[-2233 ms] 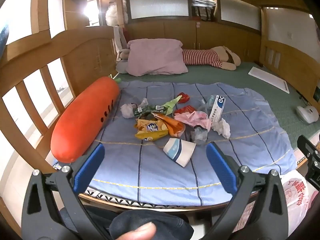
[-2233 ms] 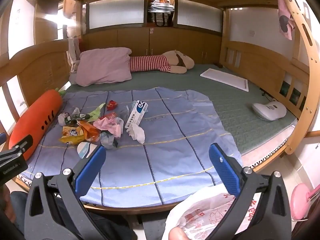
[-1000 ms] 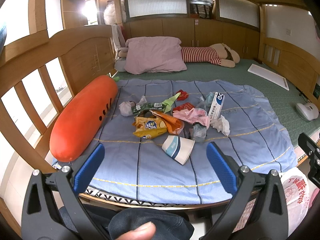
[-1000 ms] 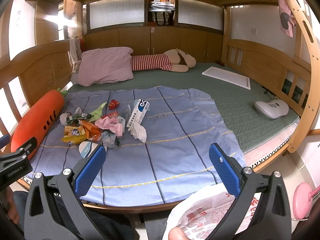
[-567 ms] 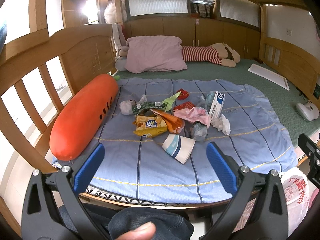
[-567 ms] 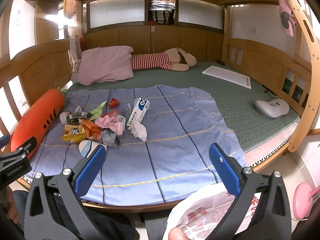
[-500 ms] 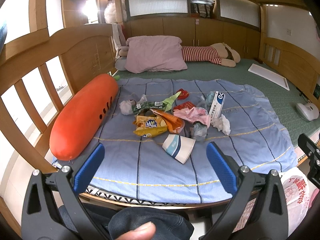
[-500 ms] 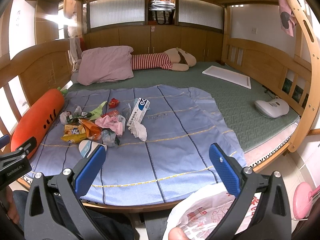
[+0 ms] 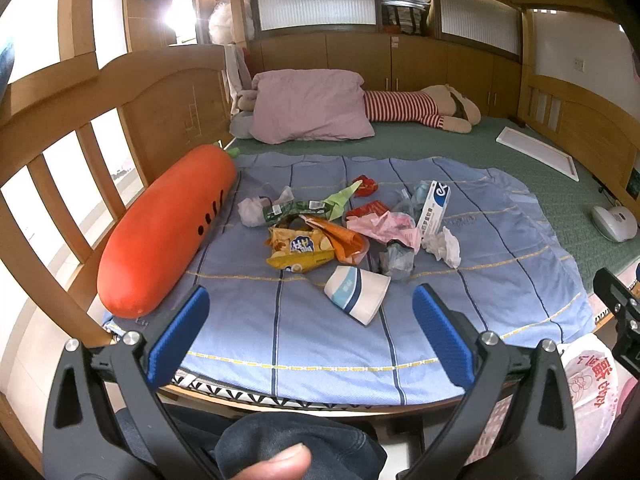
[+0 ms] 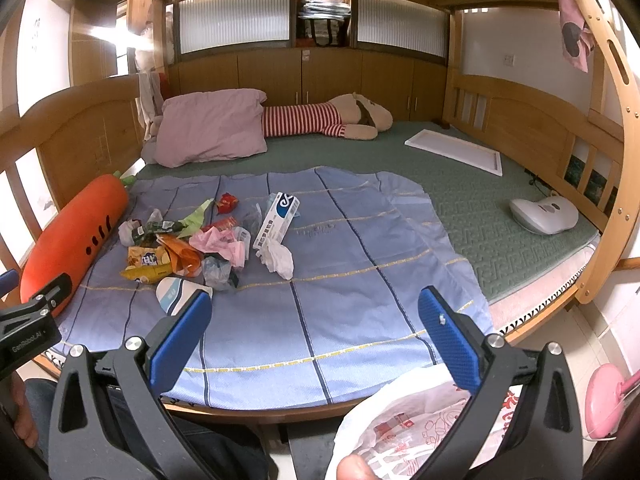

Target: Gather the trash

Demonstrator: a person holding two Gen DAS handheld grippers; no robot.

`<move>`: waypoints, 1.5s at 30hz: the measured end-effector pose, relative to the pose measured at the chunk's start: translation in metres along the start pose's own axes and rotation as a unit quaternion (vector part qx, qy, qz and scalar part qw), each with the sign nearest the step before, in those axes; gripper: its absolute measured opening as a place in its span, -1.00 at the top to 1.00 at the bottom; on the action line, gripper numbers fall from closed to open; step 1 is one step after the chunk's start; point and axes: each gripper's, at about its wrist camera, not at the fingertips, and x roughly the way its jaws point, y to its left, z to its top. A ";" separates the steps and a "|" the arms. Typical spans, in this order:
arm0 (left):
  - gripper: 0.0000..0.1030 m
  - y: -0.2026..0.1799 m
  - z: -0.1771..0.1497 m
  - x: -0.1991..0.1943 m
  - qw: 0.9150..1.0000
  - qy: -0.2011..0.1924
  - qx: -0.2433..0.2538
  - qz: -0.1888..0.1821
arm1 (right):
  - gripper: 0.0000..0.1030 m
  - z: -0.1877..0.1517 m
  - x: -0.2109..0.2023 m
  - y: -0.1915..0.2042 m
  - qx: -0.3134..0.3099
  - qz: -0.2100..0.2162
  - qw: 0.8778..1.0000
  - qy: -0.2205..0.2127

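— Where is the trash lying relative to the two tools?

— The trash pile (image 9: 344,228) is sitting on the blue striped blanket (image 9: 500,264) spread over the bed, near the orange carrot cushion (image 9: 168,228) along the wooden rail. The left hand-held gripper (image 9: 310,334) is hovering at the near edge of the bed, fingers spread wide apart and holding nothing. The paper cup (image 9: 357,293) is lying on its side as the nearest piece, just ahead of that gap and apart from both fingers. Behind it, a yellow snack bag (image 9: 300,250), a crumpled pink wrapper (image 9: 384,228), a white tissue (image 9: 442,246) and a white-and-blue box (image 9: 433,208) are clustering together.

— And the right side?

— The right hand-held gripper (image 10: 314,334) is also standing wide apart and empty. From its view the pile is lying ahead and to the left, with the cup just beyond its left finger (image 10: 180,336). A white plastic bag (image 10: 404,428) with red print is hanging below that tool, with a fingertip showing at its lower edge.

— Any contact with the trash?

— None; both tools are staying clear of it.
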 end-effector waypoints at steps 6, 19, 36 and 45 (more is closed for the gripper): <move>-0.95 0.001 0.001 0.000 1.000 0.000 0.000 0.000 | -0.95 0.000 0.001 0.000 0.000 0.000 1.000 0.000; -0.95 0.001 0.001 0.000 1.000 0.002 0.000 -0.001 | -0.95 0.000 0.002 0.001 0.000 0.000 1.000 0.001; -0.95 0.004 -0.007 0.025 0.999 0.028 0.014 -0.027 | -0.95 -0.014 0.008 0.008 -0.019 -0.009 0.999 0.025; -0.07 0.080 -0.012 0.157 0.965 0.199 -0.111 -0.128 | -0.95 0.003 0.051 0.004 -0.138 0.008 0.987 0.077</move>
